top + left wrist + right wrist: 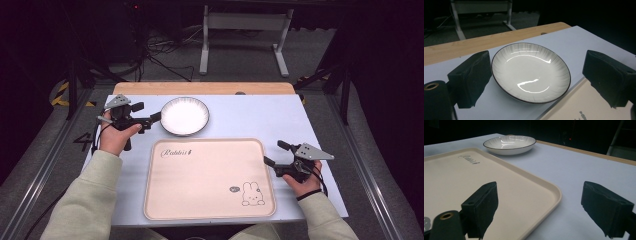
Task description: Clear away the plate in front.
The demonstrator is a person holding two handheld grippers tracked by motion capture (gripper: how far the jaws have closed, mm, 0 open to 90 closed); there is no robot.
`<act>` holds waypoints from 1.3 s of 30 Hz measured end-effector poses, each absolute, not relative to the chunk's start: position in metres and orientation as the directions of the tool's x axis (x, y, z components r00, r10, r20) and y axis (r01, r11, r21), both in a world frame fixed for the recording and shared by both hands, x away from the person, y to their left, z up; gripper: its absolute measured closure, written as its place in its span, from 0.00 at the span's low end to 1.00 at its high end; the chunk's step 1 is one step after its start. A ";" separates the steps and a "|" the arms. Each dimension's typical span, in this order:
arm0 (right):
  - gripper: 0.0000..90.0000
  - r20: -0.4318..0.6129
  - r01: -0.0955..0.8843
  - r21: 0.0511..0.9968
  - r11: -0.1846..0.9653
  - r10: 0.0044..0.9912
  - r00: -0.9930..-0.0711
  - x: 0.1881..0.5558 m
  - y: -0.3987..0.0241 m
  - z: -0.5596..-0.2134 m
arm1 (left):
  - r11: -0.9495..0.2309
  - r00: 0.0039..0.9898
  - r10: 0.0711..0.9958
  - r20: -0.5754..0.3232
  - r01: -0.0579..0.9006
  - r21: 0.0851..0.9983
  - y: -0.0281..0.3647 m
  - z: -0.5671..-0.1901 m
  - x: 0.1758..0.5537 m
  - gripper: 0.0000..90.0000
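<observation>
Both grippers stand with jaws apart, empty. Left gripper (150, 119) sits beside the bowl (184, 115), far-left of the tray (210, 210). Risk: the glossy rim slipping, tipping the bowl.

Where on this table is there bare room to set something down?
The whole tray surface is bare, save its printed rabbit. The white mat is free right of the plate. It is tightest where the left gripper nears the plate's rim.
</observation>
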State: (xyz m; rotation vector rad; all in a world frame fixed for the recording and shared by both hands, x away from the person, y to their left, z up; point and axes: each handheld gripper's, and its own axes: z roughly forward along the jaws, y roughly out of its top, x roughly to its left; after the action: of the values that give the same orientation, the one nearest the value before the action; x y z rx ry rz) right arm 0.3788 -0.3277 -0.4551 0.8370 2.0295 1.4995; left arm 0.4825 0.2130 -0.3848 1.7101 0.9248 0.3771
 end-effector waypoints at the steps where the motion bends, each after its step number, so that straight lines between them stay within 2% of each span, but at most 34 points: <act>1: 0.17 -0.022 0.189 0.958 0.215 0.714 -0.699 0.379 -0.327 -0.455 | -0.087 0.643 0.739 -0.203 0.390 0.917 0.212 -0.385 0.484 0.12; 10: 0.17 -0.021 0.192 0.958 0.215 0.716 -0.698 0.379 -0.327 -0.455 | -0.053 0.626 0.738 -0.251 0.425 0.904 0.211 -0.385 0.501 0.10; 17: 0.17 -0.023 0.190 0.957 0.217 0.714 -0.699 0.379 -0.327 -0.455 | -0.054 0.561 0.791 -0.244 0.462 0.885 0.208 -0.387 0.512 0.11; 23: 0.17 -0.024 0.187 0.958 0.217 0.712 -0.702 0.379 -0.327 -0.455 | -0.093 0.556 0.802 -0.220 0.479 0.873 0.208 -0.391 0.520 0.22; 26: 0.17 -0.025 0.188 0.957 0.220 0.711 -0.703 0.379 -0.327 -0.455 | -0.091 0.548 0.800 -0.245 0.514 0.853 0.208 -0.395 0.525 0.27; 39: 0.17 -0.031 0.186 0.956 0.227 0.709 -0.704 0.378 -0.327 -0.455 | -0.020 0.462 0.824 -0.328 0.601 0.799 0.213 -0.413 0.544 0.34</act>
State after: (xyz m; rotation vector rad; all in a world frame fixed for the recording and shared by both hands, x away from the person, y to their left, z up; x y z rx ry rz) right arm 0.3783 -0.3268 -0.4550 0.8222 2.0401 1.4899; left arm 0.5444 0.2130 -0.4129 1.7161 1.2316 0.2803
